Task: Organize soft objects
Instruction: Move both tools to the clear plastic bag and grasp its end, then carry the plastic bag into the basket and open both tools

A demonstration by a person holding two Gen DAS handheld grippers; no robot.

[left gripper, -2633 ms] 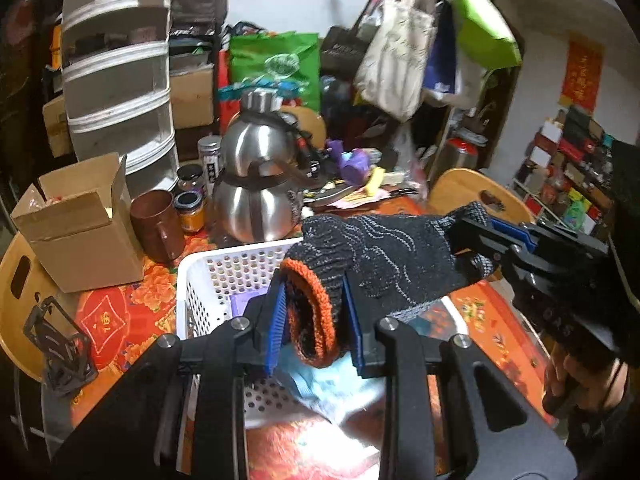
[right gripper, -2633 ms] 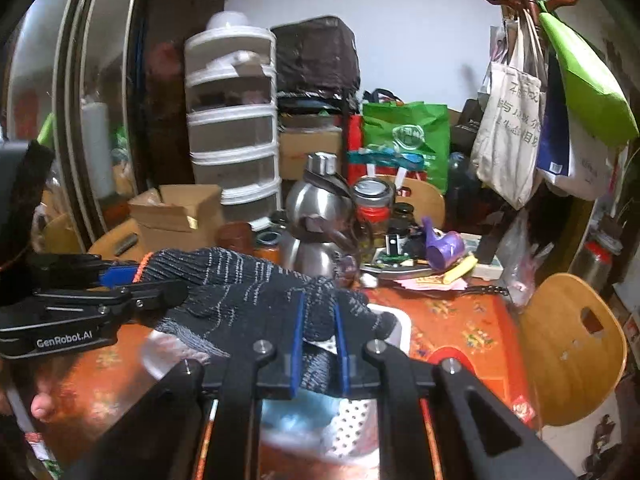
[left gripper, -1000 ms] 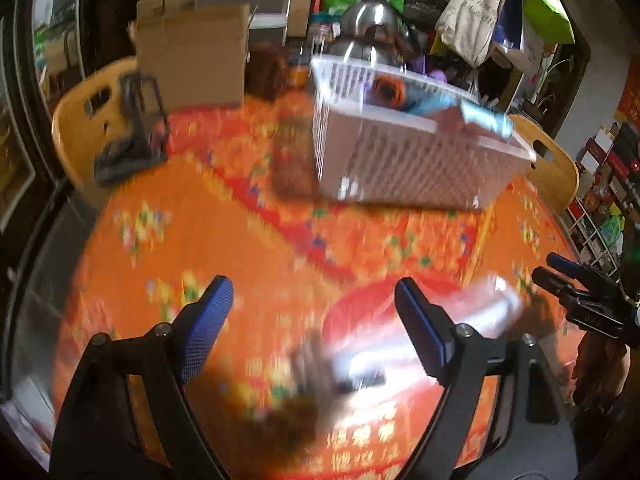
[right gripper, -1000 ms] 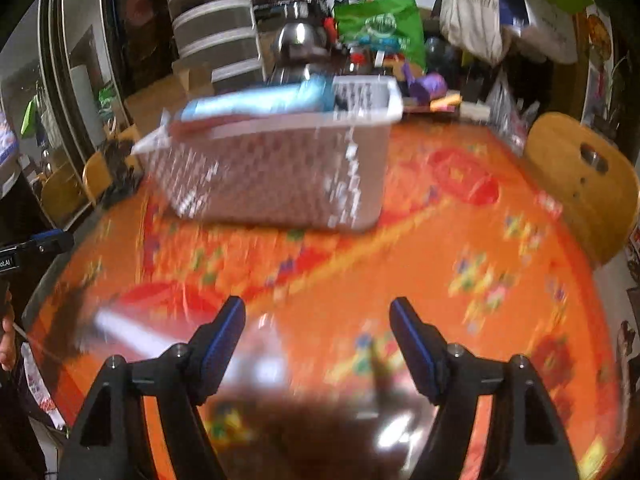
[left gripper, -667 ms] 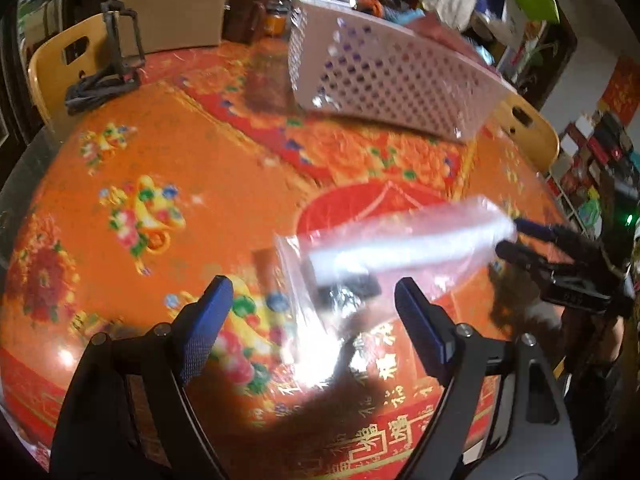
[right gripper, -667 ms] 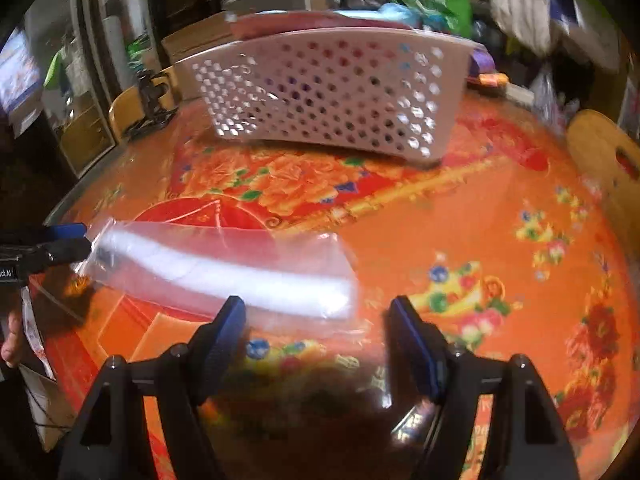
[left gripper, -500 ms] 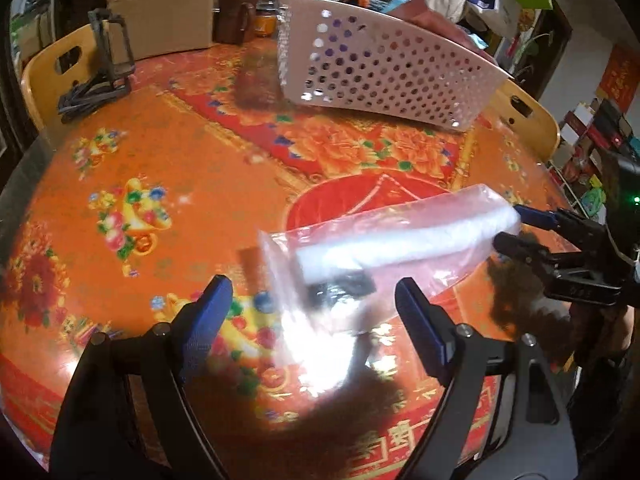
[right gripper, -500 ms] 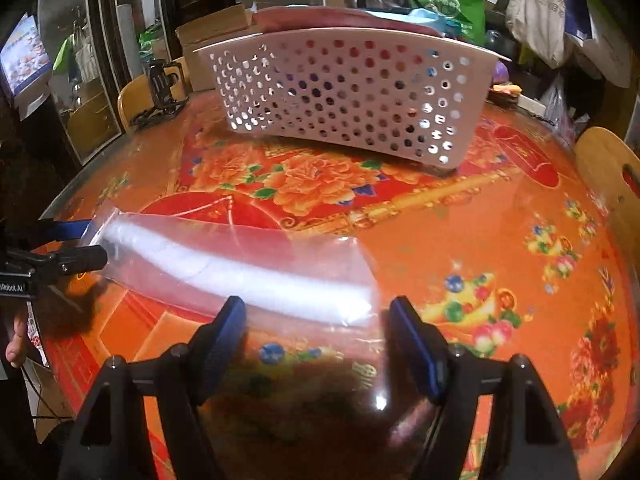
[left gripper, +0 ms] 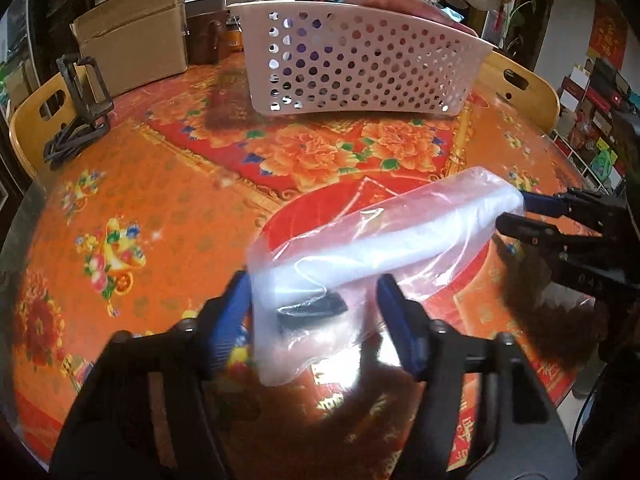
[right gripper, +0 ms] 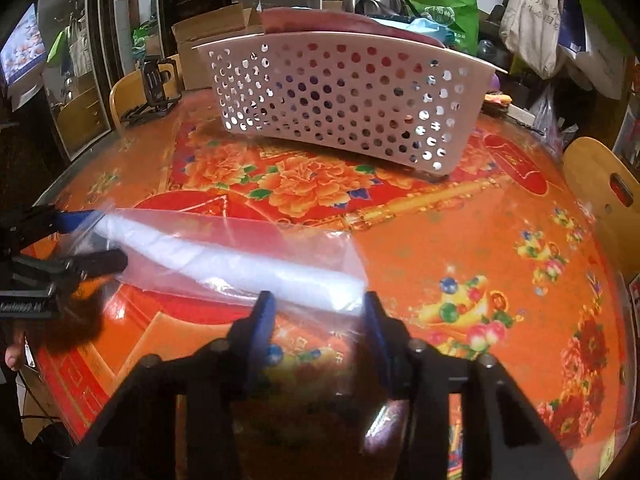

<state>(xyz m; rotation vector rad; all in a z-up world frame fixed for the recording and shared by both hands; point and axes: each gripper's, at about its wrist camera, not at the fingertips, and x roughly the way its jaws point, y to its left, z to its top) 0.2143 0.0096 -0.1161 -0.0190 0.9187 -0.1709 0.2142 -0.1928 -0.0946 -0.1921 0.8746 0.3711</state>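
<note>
A clear plastic bag with a white roll inside lies on the orange flowered table; it also shows in the right wrist view. My left gripper is open, its blue pads on either side of the bag's near end. My right gripper is open around the bag's other end; it shows in the left wrist view at the right. A white perforated basket holding soft things stands beyond the bag; it shows in the right wrist view too.
A cardboard box and a brown mug stand behind the basket at the left. A black stand sits at the table's left edge. Wooden chairs ring the table. A steel kettle and hanging bags fill the back.
Both grippers let go of the dark knitted glove over the basket, dropped to the table's front, and moved in around the two ends of the plastic bag, their jaws narrowing.
</note>
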